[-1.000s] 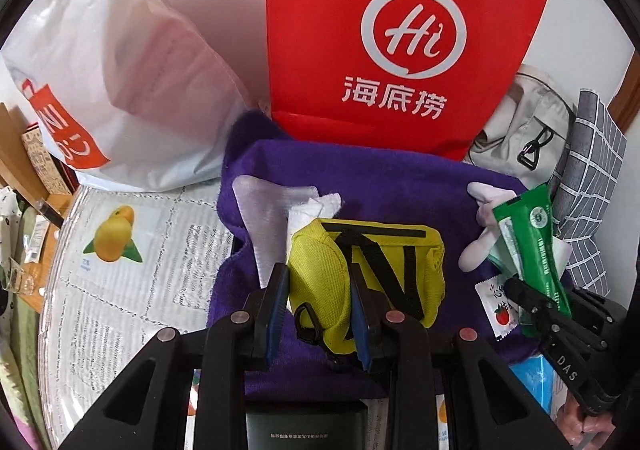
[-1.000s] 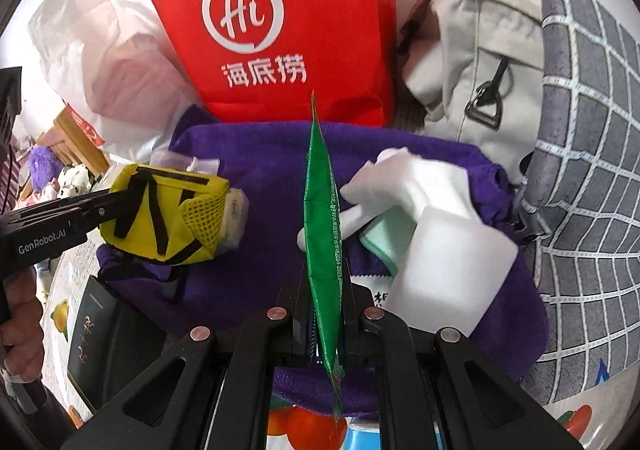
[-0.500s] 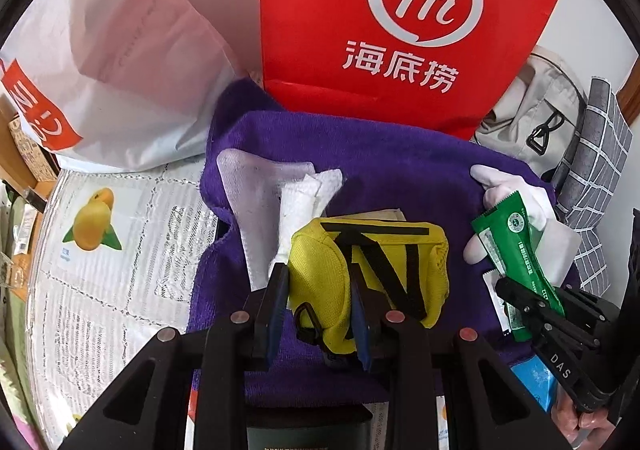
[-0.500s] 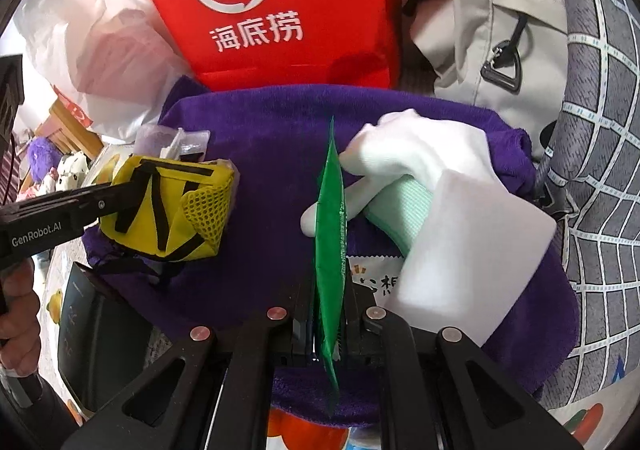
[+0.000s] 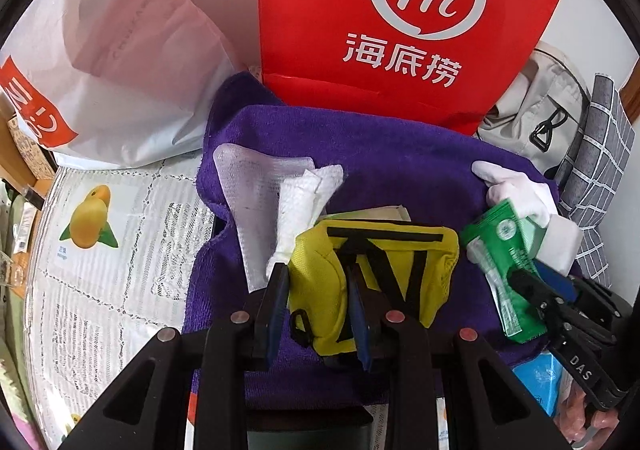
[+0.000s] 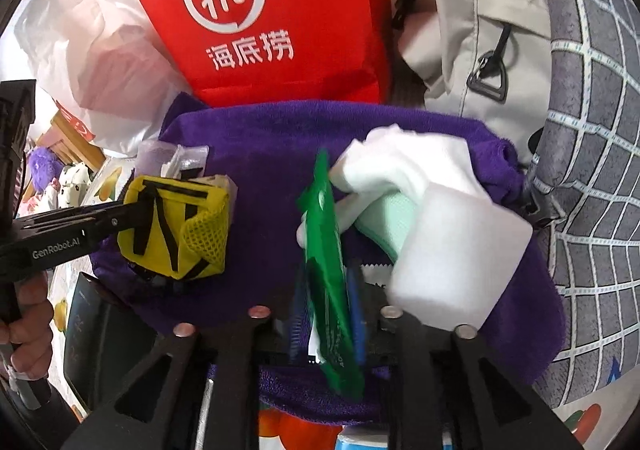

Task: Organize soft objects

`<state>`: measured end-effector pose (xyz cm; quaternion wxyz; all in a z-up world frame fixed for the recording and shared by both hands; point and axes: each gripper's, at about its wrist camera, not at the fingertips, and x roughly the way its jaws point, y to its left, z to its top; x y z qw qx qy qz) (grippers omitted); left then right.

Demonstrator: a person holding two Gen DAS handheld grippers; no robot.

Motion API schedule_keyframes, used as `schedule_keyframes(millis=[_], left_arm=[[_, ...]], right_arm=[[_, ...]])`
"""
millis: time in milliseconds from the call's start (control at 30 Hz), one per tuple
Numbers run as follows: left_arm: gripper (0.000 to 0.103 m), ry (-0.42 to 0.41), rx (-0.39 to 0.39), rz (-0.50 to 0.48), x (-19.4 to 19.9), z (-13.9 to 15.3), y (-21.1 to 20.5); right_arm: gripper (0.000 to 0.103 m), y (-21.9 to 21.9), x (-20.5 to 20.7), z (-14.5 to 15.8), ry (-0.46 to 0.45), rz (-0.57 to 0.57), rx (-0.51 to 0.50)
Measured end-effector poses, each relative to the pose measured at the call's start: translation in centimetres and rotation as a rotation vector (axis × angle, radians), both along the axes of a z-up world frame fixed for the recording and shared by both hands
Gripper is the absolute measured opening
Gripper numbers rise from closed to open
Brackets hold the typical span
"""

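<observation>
My left gripper (image 5: pixel 316 282) is shut on a yellow mesh pouch with black straps (image 5: pixel 372 258), held over a purple towel (image 5: pixel 400 154). The right wrist view shows that pouch (image 6: pixel 176 226) at the left. My right gripper (image 6: pixel 326 274) is opening its jaws. A thin green packet (image 6: pixel 324 242) stands loose between them, tilted, its pads apart from it. Beside the packet lie a white glove (image 6: pixel 400 166), a mint cloth (image 6: pixel 384 218) and a white foam block (image 6: pixel 456 254). White gauze (image 5: pixel 256 178) and a folded tissue (image 5: pixel 304 194) lie on the towel's left.
A red paper bag (image 5: pixel 400 10) stands behind the towel, a white plastic bag (image 5: pixel 120 50) to its left. A beige backpack (image 6: pixel 472 30) and a grey checked cloth (image 6: pixel 592 130) crowd the right. A lace tablecloth with a mango print (image 5: pixel 92 218) covers the left.
The right jaws have parted. The green packet, pinched upright before, now leans loose between them. The left gripper keeps its hold on the yellow pouch.
</observation>
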<state>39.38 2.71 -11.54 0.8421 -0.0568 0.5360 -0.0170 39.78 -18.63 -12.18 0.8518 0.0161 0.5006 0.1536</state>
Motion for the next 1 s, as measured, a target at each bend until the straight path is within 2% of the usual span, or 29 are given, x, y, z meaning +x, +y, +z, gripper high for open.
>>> schedule_keyframes(millis=[100, 200, 533, 633, 700, 833, 1000], left_arm=[[0.028, -0.003, 0.016, -0.003, 0.1, 0.0, -0.4], [0.028, -0.002, 0.024, -0.007, 0.2, -0.1, -0.8], [0.028, -0.001, 0.051, -0.015, 0.3, -0.3, -1.5], [0.028, 0.0, 0.059, -0.016, 0.3, -0.3, -1.6], [0.033, 0.003, 0.065, -0.018, 0.2, -0.2, -1.7], [0.05, -0.011, 0.068, -0.025, 0.0, 0.3, -2.1], [0.065, -0.077, 0.102, -0.022, -1.0, 2.5, -2.5]], right_arm=[[0.031, -0.1, -0.1, 0.6, -0.025, 0.001, -0.001], [0.043, -0.2, -0.3, 1.3, -0.057, -0.005, 0.0], [0.059, -0.9, -0.5, 2.3, -0.094, -0.038, 0.007], [0.062, -0.9, -0.6, 2.3, -0.116, -0.062, -0.044], [0.062, -0.8, -0.8, 2.5, -0.125, -0.058, -0.058], [0.065, -1.0, -1.1, 3.0, -0.128, -0.059, -0.031], [0.073, -1.2, -1.8, 4.4, -0.154, -0.079, -0.039]])
